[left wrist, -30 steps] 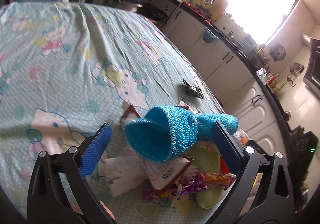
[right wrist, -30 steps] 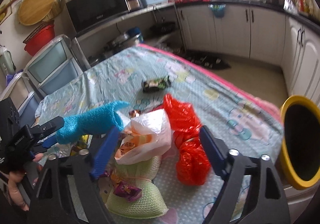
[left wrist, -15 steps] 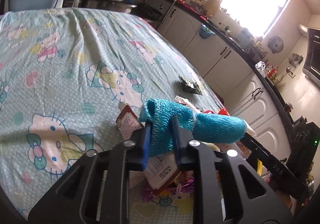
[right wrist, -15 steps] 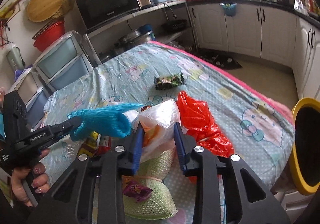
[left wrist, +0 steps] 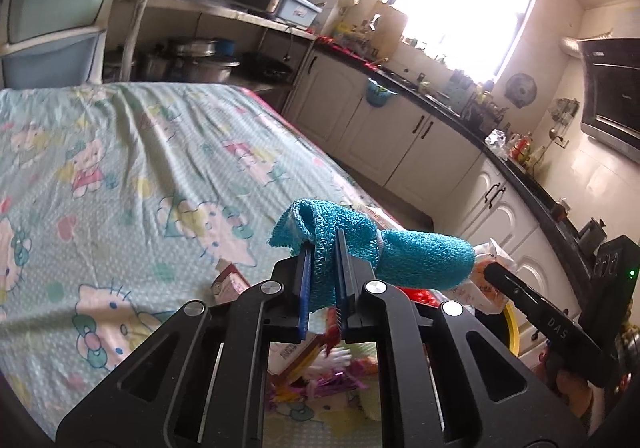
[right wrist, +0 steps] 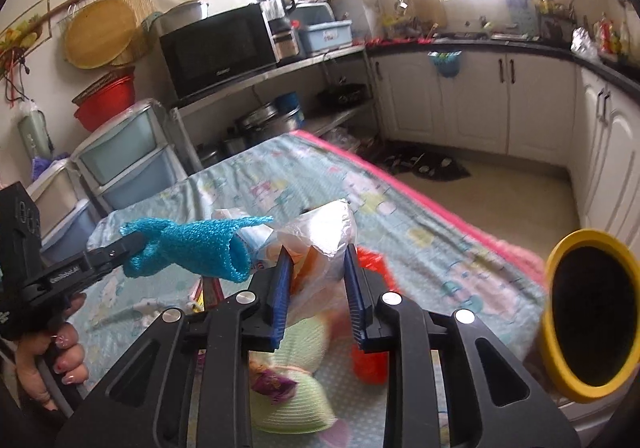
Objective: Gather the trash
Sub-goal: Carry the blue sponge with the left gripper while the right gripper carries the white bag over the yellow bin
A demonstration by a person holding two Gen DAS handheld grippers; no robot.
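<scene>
L claw (left wrist: pixel 323 248) is clamped on a teal mesh sleeve (left wrist: pixel 372 248): blue pads pinch its flared end, and the tube part sticks out toward 3 o'clock, clear of the surface (left wrist: pixel 120 175). In the R wrist view the same sleeve (right wrist: pixel 192 244) hangs at approx 9 o'clock, held by the L claw (right wrist: pixel 134 242), w/ a person's hand (right wrist: pixel 52 360) on the handle at 8 o'clock.

R claw (right wrist: pixel 316 248) has a clear plastic bag (right wrist: pixel 320 240) w/ orange print between its pads; jaws are closing on it, pads already pressing the crumpled film. The bag is lifted off the surface (right wrist: pixel 420 232). From the L wrist view the bag (left wrist: pixel 490 280) shows at 3 o'clock just past the sleeve tip, by the R claw's black finger (left wrist: pixel 536 320).

Rest of the trash pile sits below both claws on the cartoon-print cloth: a red plastic bag (right wrist: pixel 370 364) at 5 o'clock of the R claw, a pale green woven hat (right wrist: pixel 292 388) at 6 o'clock w/ a purple wrapper (right wrist: pixel 274 382) on it, a small carton (left wrist: pixel 230 282) at 9 o'clock of the L claw. A yellow-rimmed bin (right wrist: pixel 588 312) stands off the surface edge at 3 o'clock in the R view.
</scene>
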